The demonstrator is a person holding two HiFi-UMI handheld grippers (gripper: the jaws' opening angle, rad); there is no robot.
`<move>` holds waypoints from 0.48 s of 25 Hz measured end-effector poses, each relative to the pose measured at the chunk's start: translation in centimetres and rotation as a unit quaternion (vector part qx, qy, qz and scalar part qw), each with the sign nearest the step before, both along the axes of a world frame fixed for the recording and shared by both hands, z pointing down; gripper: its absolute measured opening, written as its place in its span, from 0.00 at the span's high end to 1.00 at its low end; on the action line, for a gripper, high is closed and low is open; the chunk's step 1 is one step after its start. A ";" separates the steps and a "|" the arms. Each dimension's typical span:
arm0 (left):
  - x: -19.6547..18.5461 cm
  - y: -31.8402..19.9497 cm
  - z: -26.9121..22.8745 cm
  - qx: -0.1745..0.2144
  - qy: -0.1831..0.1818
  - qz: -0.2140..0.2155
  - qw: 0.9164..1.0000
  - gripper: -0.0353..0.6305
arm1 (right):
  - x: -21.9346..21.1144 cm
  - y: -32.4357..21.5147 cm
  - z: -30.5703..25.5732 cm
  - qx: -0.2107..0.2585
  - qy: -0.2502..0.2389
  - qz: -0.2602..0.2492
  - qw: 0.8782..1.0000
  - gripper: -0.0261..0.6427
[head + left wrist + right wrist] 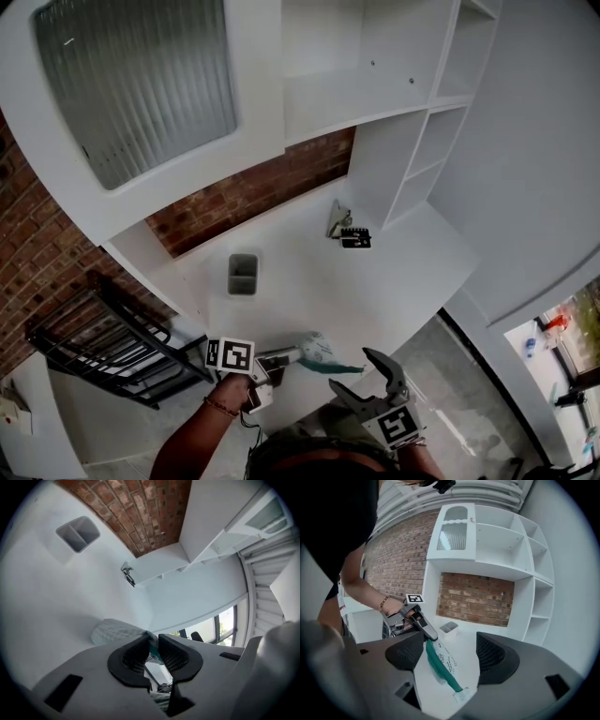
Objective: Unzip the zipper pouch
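Observation:
The zipper pouch (317, 353) is translucent white with a teal zipper and lies at the front edge of the white table (375, 281). My left gripper (292, 356) is shut on the pouch's left end. In the left gripper view the pouch (117, 632) shows just past the nearly closed left gripper (153, 646), with teal zipper between the pads. My right gripper (361, 380) stands open just short of the pouch's right end. In the right gripper view the zipper (440, 665) runs between the wide jaws of the right gripper (450, 653), untouched, and the left gripper (427, 632) pinches its far end.
A grey two-compartment bin (243, 274) stands mid-table. A small black device with markers (354, 236) sits at the back by the white shelf unit (412, 159). A black metal rack (103, 347) is left of the table. Brick wall behind.

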State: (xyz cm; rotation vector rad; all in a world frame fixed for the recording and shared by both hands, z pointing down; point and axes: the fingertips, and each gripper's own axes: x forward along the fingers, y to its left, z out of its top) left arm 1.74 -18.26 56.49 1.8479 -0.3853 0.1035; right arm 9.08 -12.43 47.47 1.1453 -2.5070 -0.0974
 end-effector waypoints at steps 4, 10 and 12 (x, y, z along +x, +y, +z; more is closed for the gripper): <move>0.3 0.0 -0.3 -0.035 0.016 -0.042 0.998 0.85 | -1.7 0.5 0.6 -0.013 0.024 -0.012 1.000 0.57; 1.6 0.0 -1.3 -0.092 0.049 -0.112 0.988 0.85 | -4.1 1.0 4.1 -0.062 0.033 0.008 0.997 0.89; 2.3 0.3 -1.7 -0.105 0.060 -0.123 0.985 0.85 | -4.8 1.2 5.2 -0.057 0.073 0.003 0.996 0.90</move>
